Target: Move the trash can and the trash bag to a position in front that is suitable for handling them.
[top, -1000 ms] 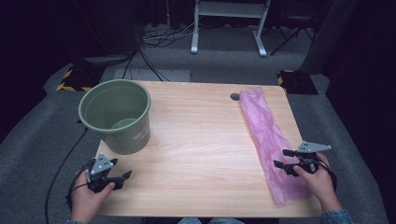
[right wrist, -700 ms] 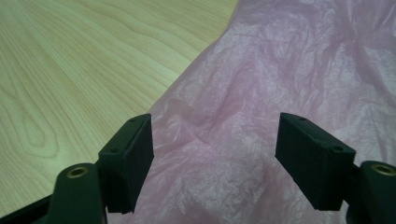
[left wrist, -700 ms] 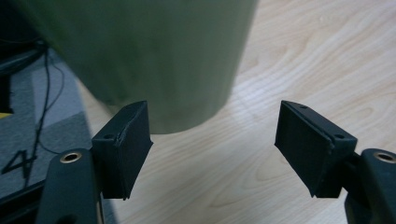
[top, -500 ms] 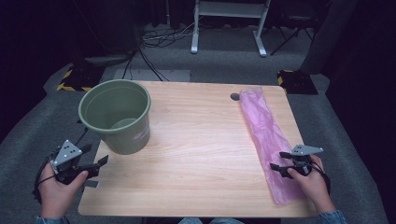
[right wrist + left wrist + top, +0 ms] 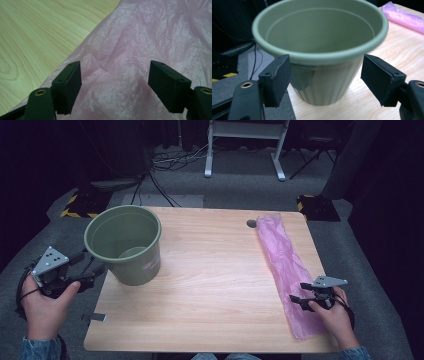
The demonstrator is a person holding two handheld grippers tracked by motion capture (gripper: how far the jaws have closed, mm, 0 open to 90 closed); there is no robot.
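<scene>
A round, olive-green plastic bucket (image 5: pixel 125 245) with a rolled rim and faintly ribbed, tapering wall stands upright near the left edge of the pale wood-grain desk (image 5: pixel 210 285). The left tongs (image 5: pixel 89 265) hover just off that edge beside the bucket, jaws spread wide; in the left gripper view the two flat black pads (image 5: pixel 277 77) frame the bucket's (image 5: pixel 322 47) wall below the rim without touching it. Along the desk's right side lies a long, thin, crinkled pink plastic bag (image 5: pixel 287 265), flattened and slightly translucent. The right tongs (image 5: pixel 299 292) sit over its near end, also released; in the right gripper view the bag's (image 5: pixel 140 50) wrinkled film spreads between and beyond the parted jaws, ungripped.
</scene>
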